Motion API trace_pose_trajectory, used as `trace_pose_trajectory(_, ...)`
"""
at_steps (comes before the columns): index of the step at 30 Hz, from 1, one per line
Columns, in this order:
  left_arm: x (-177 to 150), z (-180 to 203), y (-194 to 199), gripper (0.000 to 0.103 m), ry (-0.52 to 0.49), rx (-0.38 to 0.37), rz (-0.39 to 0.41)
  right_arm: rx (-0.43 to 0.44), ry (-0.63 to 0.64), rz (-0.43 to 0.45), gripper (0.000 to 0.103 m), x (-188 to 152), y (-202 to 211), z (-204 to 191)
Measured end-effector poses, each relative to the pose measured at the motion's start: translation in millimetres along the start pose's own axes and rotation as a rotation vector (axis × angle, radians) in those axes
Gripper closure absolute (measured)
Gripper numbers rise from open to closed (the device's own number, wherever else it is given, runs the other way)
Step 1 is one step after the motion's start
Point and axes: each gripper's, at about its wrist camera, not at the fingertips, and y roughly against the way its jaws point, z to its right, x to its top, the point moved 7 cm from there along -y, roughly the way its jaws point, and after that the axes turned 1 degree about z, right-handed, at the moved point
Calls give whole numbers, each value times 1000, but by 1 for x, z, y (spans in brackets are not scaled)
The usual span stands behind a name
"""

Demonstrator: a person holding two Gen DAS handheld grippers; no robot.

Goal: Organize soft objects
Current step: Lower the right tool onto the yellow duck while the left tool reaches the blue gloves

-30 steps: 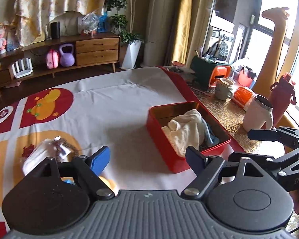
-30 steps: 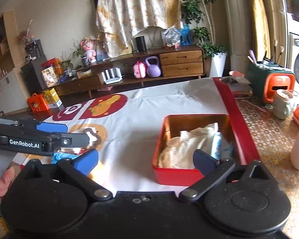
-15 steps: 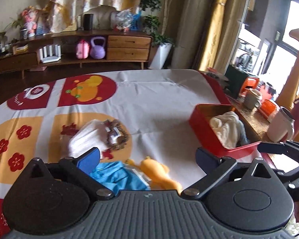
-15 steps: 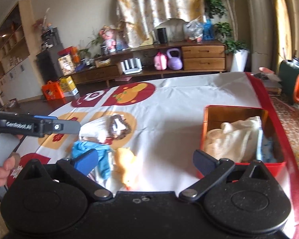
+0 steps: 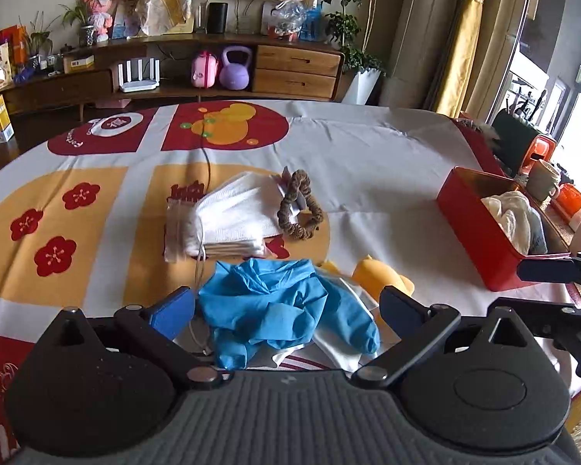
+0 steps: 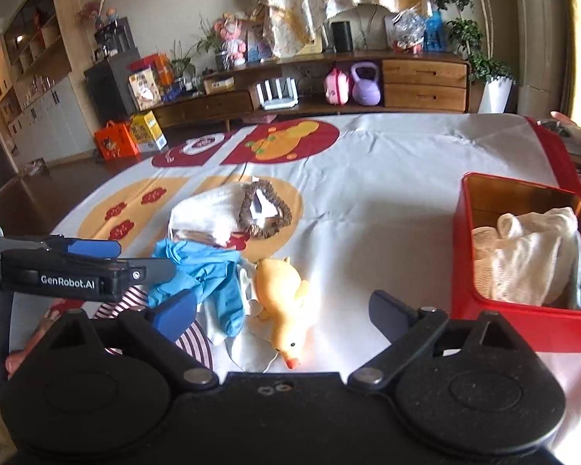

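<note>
Left tool (image 5: 286, 306) spread, straddling crumpled blue nitrile gloves (image 5: 279, 306), likely next pick. Right tool (image 6: 282, 312) spread, empty above yellow plush duck (image 6: 281, 294). Red tin box (image 6: 523, 321) right, partly filled.

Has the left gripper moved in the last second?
Yes. The left gripper swung left, away from the red box, and now sits over the blue gloves.

Bare tablecloth (image 6: 375, 209) beside red tin (image 6: 523, 321)

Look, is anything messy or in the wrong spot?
Yes. The gloves, duck, masks and scrunchie lie jumbled on the cloth, outside the red box, which holds only a towel.
</note>
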Motion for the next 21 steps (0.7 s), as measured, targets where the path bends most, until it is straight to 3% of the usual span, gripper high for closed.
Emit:
trace_pose_trajectory(5,-6,0,-14,1,-11,26,14,5,3,-52,23,-2,-23,2)
trace_pose_trajectory(16,-7,-15,-43,2,27,67,11,31,-24,-140,41,4,-74,3)
trace_pose_trajectory(20,-9,-19,-51,12,33,62,6,38,-37,-162,47,3,-88,3)
trace_pose_trajectory(21,-9,-20,-52,19,35,65,4,38,-38,-167,47,3,-91,2)
